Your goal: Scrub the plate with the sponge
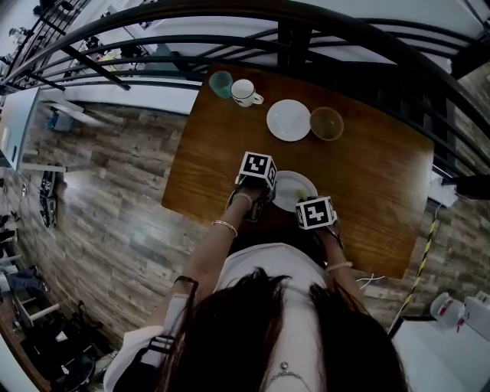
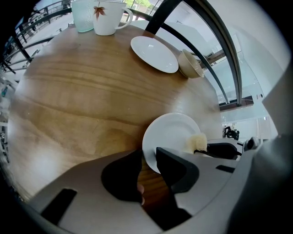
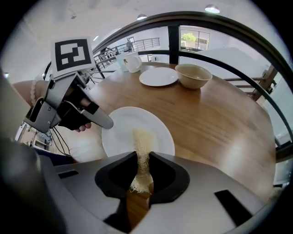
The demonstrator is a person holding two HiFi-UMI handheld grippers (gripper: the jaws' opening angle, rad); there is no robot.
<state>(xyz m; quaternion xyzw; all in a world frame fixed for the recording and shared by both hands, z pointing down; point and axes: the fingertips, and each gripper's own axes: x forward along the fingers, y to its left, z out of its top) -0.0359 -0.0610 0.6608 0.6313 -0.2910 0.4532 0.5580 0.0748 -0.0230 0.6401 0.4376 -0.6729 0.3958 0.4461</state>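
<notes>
Fibrous sponge [image 3: 143,148] on round glossy plate [image 3: 120,133] (perhaps loofah).

Your head view is the dimmest of the 3: the table [image 1: 367,191] looks dull brown, colours are washed out, and the rail [image 1: 230,23] beyond it bows hard under the wide lens. Both gripper views are far brighter, each ringed by black corners. In the left gripper view, daylight comes from beyond the table's far edge, lays a pale sheen on its near left part, and burns the plate [image 2: 171,132] almost featureless. In the right gripper view, 2 lamps [image 3: 211,8] glow above the table, its right side shines, and the sponge [image 3: 143,146] fibres are crisp.
</notes>
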